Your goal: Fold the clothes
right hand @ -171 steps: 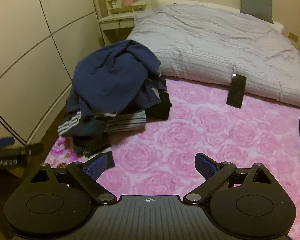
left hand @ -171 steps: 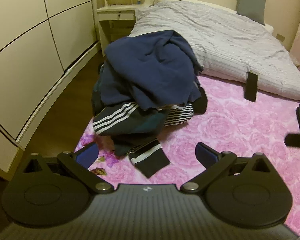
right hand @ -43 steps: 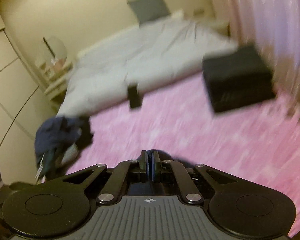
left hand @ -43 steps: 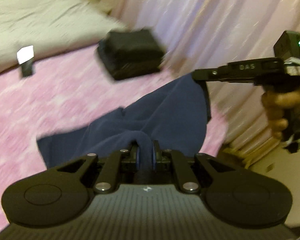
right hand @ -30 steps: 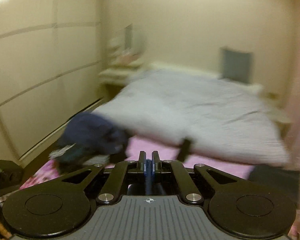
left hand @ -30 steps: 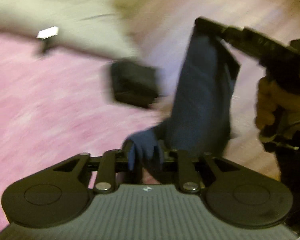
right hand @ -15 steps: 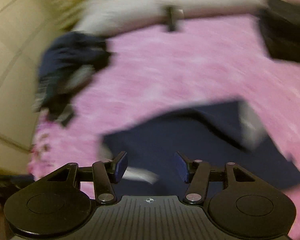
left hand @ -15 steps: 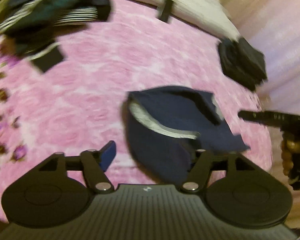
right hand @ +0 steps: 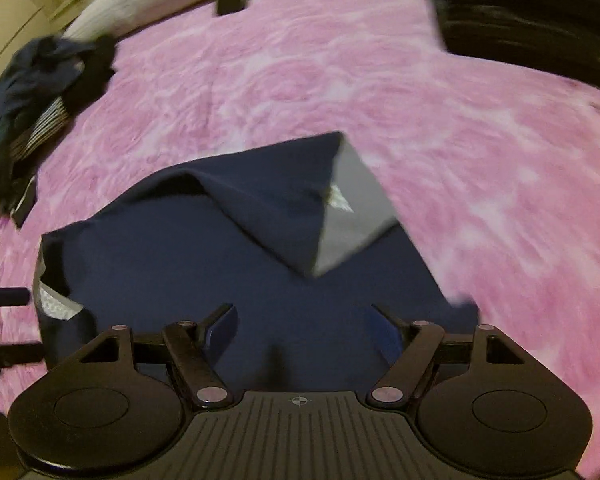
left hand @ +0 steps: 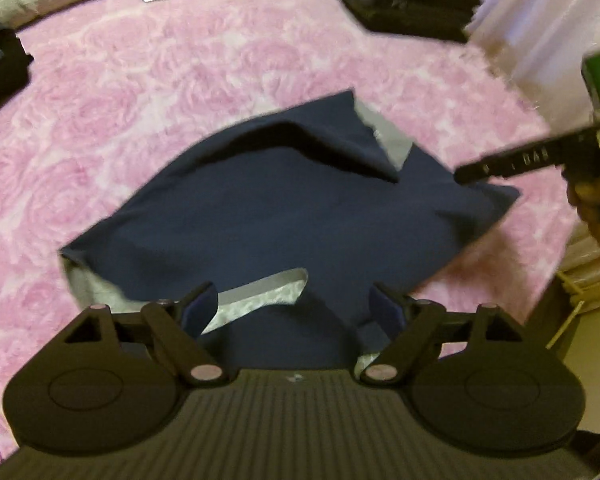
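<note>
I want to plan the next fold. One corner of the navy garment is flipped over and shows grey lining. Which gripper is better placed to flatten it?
Probably the right gripper: the flipped corner lies just ahead of its opening jaws. From the left gripper it lies far across the navy garment.

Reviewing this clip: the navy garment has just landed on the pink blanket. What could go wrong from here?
1. The navy garment lies unevenly: a far corner is flipped over, showing grey lining. Folding now would likely trap that crease.
2. The left gripper and right gripper are opening just above the cloth; a pad might snag it when lifting.
3. Both views are blurred, so edges may be misjudged.
</note>
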Tool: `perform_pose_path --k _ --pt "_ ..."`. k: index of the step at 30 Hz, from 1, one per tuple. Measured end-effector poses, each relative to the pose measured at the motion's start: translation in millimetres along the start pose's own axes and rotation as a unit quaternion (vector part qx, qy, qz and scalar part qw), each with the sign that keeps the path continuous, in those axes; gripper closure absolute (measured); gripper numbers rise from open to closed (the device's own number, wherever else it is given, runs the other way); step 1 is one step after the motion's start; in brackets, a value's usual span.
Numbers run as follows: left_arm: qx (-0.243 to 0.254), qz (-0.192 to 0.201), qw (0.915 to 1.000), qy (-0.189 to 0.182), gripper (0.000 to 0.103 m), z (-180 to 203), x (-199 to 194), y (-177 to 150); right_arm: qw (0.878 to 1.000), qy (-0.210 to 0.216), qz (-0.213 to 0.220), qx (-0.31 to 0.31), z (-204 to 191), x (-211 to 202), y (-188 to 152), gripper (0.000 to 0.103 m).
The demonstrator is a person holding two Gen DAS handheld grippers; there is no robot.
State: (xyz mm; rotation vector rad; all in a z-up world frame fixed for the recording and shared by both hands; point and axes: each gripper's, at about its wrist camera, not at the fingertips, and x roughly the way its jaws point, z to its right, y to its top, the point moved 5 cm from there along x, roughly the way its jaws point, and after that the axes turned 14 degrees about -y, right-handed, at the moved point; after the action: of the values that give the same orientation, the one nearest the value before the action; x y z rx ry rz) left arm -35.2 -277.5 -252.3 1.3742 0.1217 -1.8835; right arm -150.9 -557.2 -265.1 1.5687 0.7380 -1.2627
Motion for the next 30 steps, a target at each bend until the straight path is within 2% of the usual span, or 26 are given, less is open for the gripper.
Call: perform_pose_path --k 4,5,7,9,11,13,14,15,17,19,21,24,27,30 --pt "-0.027 -0.021 0.9976 0.061 0.034 -3 27 -1 0.998 0.031 -0.015 -0.049 -5 51 20 0.028" --pt "-0.039 -0.024 0.9965 0.069 0.041 -6 29 -4 0.997 0.035 -0.02 -0.062 -9 63 24 0.028" --pt "-0.064 -0.023 0.995 0.073 0.048 -12 27 -10 0.994 0.051 -0.026 -0.089 -16 81 30 0.028" --pt "-0.078 -0.026 0.9935 0.079 0.084 -17 20 -19 0.99 0.063 -0.032 -0.119 -25 93 31 0.029" --pt "-0.095 -0.024 0.9916 0.084 0.103 -26 6 -28 0.988 0.075 -0.041 -0.128 -28 100 30 0.029" --pt "-0.117 -0.009 0.9891 0.089 0.103 -37 -14 -38 0.989 0.081 -0.049 -0.113 -26 102 31 0.056" --pt "-0.126 -0.002 0.9874 0.095 0.103 -43 -25 -42 0.99 0.083 -0.053 -0.101 -24 102 32 0.082" --pt "-0.134 0.004 0.9854 0.105 0.103 -49 -36 -46 0.991 0.083 -0.055 -0.09 -22 101 33 0.092" --pt "-0.14 0.011 0.983 0.119 0.102 -59 -53 -51 0.994 0.074 -0.042 -0.075 -15 95 38 0.101" --pt "-0.138 0.016 0.9821 0.127 0.091 -66 -65 -53 0.996 0.06 -0.022 -0.065 -7 88 46 0.101" --pt "-0.125 0.016 0.9841 0.125 0.051 -68 -64 -51 0.997 0.042 0.001 -0.057 0 79 57 0.101" --pt "-0.098 0.017 0.9856 0.136 0.037 -70 -52 -43 0.998 0.029 0.02 -0.043 7 72 73 0.101" --pt "-0.134 0.034 0.9803 0.141 0.037 -88 -38 -33 0.998 0.028 0.028 -0.056 0 68 80 0.101" --pt "-0.179 0.048 0.9696 0.16 0.036 -117 -25 -22 0.996 0.023 0.038 -0.076 -8 69 78 0.1"
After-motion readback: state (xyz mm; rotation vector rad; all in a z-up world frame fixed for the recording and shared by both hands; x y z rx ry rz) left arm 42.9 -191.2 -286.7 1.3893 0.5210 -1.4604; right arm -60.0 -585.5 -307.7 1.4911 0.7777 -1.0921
